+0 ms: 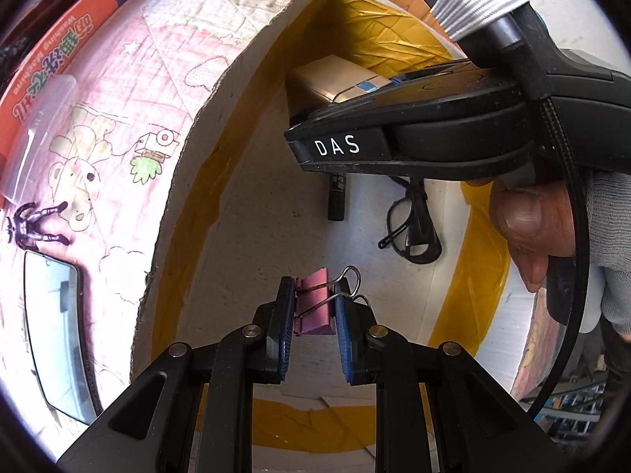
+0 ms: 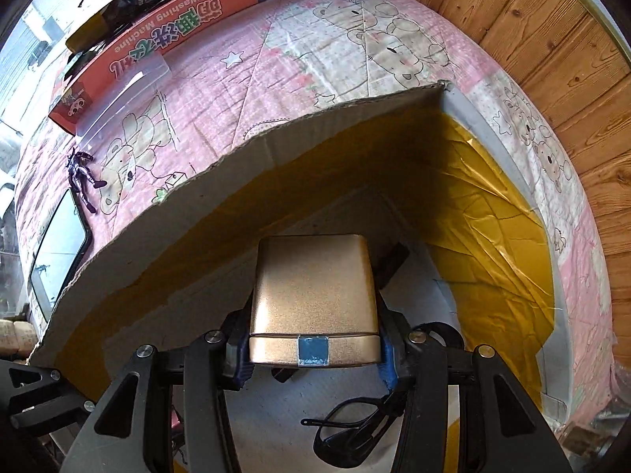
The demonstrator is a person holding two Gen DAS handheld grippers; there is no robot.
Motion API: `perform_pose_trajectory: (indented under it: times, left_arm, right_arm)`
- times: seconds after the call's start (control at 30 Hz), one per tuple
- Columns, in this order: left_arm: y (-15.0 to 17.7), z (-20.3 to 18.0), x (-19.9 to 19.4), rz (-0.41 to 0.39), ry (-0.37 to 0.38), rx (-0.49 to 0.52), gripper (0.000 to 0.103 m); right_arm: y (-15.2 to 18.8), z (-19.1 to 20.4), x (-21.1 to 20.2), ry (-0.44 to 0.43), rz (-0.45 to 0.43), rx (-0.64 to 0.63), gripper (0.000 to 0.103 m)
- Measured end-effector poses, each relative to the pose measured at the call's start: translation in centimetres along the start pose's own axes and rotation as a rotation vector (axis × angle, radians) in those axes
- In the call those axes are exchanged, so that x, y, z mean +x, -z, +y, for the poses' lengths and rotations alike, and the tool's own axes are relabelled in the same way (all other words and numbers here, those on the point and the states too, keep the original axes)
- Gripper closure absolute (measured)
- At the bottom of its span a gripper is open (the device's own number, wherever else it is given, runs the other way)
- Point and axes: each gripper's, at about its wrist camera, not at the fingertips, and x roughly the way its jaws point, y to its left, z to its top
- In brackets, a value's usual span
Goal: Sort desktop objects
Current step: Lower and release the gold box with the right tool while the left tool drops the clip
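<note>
My left gripper (image 1: 314, 311) is shut on a pink binder clip (image 1: 313, 307) and holds it over the white cardboard box (image 1: 236, 90) lined with yellow tape. My right gripper (image 2: 313, 349) is shut on a gold tin (image 2: 313, 291) with a blue tape patch, held over the same box (image 2: 221, 169). The tin also shows in the left wrist view (image 1: 327, 79), partly hidden by the right gripper's body. Inside the box lie black glasses (image 1: 414, 224), also in the right wrist view (image 2: 347, 429), and a black stick-like object (image 1: 336, 197).
On the pink bear-print cloth (image 1: 118, 90) left of the box lie a phone (image 1: 55, 335), a small purple figure (image 1: 33, 224), a clear plastic case (image 1: 35, 138) and an orange washing-machine toy box (image 2: 165, 27). A wooden wall (image 2: 552, 39) stands at the right.
</note>
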Motion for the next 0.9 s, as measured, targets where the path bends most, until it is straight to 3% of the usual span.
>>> perform_pose_trajectory:
  times: [0.47, 0.53, 0.9]
  left_arm:
    - [-0.6, 0.7, 0.0, -0.028, -0.017, -0.011, 0.082]
    - [-0.5, 0.7, 0.0, -0.03, -0.026, -0.005, 0.077]
    - [0.7, 0.1, -1.4, -0.047, -0.055, 0.019, 0.07]
  right_arm:
    - [-0.7, -0.6, 0.9, -0.019, -0.004, 0.069, 0.05]
    - [-0.6, -1.0, 0.6, -0.023, -0.013, 0.088, 0.042]
    - [0.7, -1.4, -2.0, -0.037, -0.024, 0.093, 0.042]
